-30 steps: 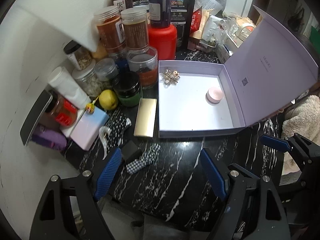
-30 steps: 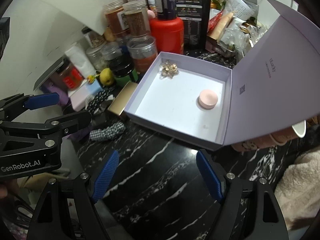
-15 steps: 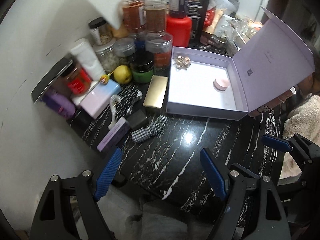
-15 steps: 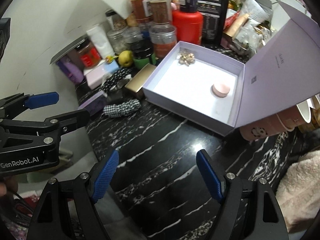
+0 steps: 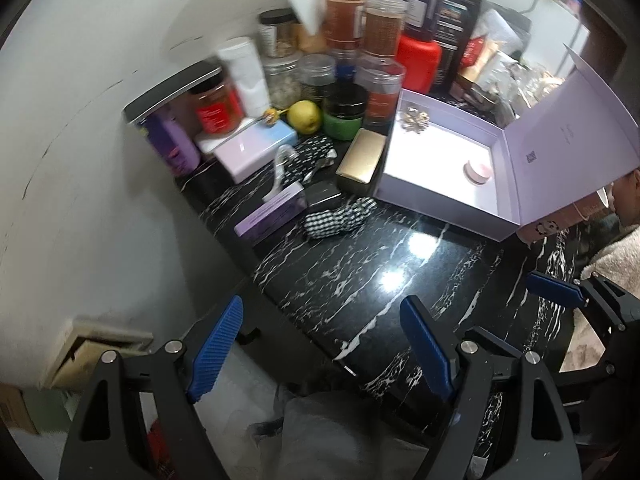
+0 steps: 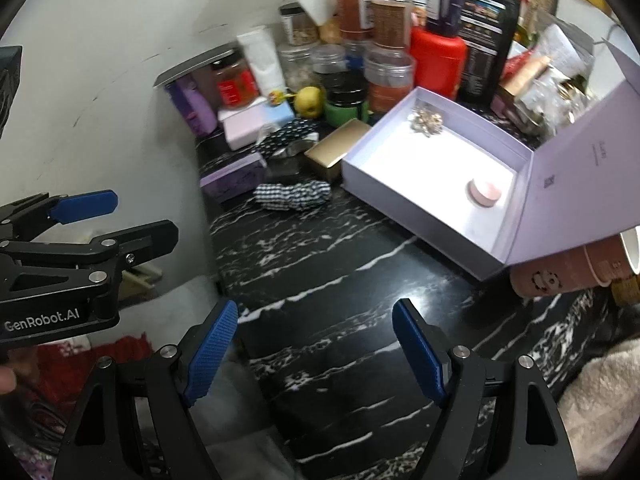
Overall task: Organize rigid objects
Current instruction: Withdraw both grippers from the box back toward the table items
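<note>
Both claws are hanging wide and holding nothing: the left claw (image 5: 320, 344) and the right claw (image 6: 316, 344) are hovering over the near edge of the black marble tabletop (image 6: 320, 264). Loose rigid items are lying ahead and left of both, along the tabletop's left edge: a gold box (image 5: 360, 160), touching the left wall of the open lavender box (image 5: 440, 200), and a purple box (image 5: 272, 210) just beside a checked cloth bundle (image 5: 340, 216). The gold box's long axis is running away from the claws, roughly parallel to the lavender box wall. Inside the lavender box a pink round disc (image 6: 484, 192) and a metallic ornament (image 6: 426, 120) are sitting well apart. Judged nearer to the loose pieces: the left claw. Open room is lying across the near middle of the tabletop; jars are crowding the far edge, and the raised lid (image 6: 580, 176) is blocking approach from the right.
</note>
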`<action>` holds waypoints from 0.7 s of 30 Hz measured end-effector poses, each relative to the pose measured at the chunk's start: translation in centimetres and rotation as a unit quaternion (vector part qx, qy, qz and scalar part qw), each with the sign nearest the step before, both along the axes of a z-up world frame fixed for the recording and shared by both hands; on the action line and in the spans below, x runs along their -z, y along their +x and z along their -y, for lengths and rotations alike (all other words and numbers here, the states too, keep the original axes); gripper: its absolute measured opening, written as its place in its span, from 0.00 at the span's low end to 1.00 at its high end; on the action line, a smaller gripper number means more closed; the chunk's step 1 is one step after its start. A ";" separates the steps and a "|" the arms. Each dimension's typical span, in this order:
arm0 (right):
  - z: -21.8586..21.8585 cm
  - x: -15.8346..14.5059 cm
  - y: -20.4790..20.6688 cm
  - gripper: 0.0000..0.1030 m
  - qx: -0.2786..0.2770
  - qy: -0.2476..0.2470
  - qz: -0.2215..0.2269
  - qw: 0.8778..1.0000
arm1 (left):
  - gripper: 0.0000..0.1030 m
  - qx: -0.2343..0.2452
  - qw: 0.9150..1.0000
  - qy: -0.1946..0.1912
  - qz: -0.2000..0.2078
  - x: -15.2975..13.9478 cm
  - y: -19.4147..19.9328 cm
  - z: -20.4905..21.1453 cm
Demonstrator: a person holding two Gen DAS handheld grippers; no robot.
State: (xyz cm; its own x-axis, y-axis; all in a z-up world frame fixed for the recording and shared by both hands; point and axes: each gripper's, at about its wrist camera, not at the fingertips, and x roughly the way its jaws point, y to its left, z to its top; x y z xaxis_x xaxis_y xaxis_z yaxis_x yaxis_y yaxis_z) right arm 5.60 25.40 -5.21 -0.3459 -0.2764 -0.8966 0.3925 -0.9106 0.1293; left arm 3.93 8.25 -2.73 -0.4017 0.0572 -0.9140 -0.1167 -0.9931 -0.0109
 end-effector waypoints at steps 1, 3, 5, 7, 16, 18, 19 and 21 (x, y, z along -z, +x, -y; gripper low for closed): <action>0.2 0.1 0.2 0.79 -0.005 -0.002 0.000 1.000 | 0.79 -0.008 1.000 0.001 0.000 0.1 0.4 0.3; 0.5 0.2 0.4 0.80 -0.012 -0.006 0.001 1.000 | 0.79 -0.021 1.000 0.001 0.001 0.2 1.0 1.0; 0.8 0.4 0.5 0.80 -0.018 -0.009 0.005 1.000 | 0.79 -0.034 0.999 0.003 0.003 0.4 1.5 1.7; 1.4 0.7 0.6 0.80 -0.028 -0.014 0.009 0.999 | 0.79 -0.050 0.999 0.006 0.007 0.7 2.1 2.7; 4.7 2.1 -0.3 0.84 -0.063 -0.024 0.021 0.998 | 0.79 -0.104 0.994 0.016 0.012 2.1 2.0 6.7; 5.3 2.6 -0.8 0.84 -0.063 -0.024 0.026 0.997 | 0.79 -0.107 0.994 0.021 0.012 2.4 1.3 7.3; 5.5 2.8 -1.2 0.84 -0.061 -0.025 0.029 0.997 | 0.79 -0.105 0.994 0.024 0.013 2.6 0.7 7.6; 5.8 3.2 -1.9 0.84 -0.055 -0.026 0.036 0.997 | 0.79 -0.100 0.994 0.028 0.013 2.9 0.0 7.9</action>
State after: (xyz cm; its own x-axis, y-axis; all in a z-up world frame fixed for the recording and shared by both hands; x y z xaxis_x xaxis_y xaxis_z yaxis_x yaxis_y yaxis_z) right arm 3.67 19.63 -8.41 -0.2463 -0.3564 -0.9013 0.4780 -0.8536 0.2069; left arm 3.89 0.38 -5.65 -0.3856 0.0293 -0.9222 0.0847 -0.9942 -0.0669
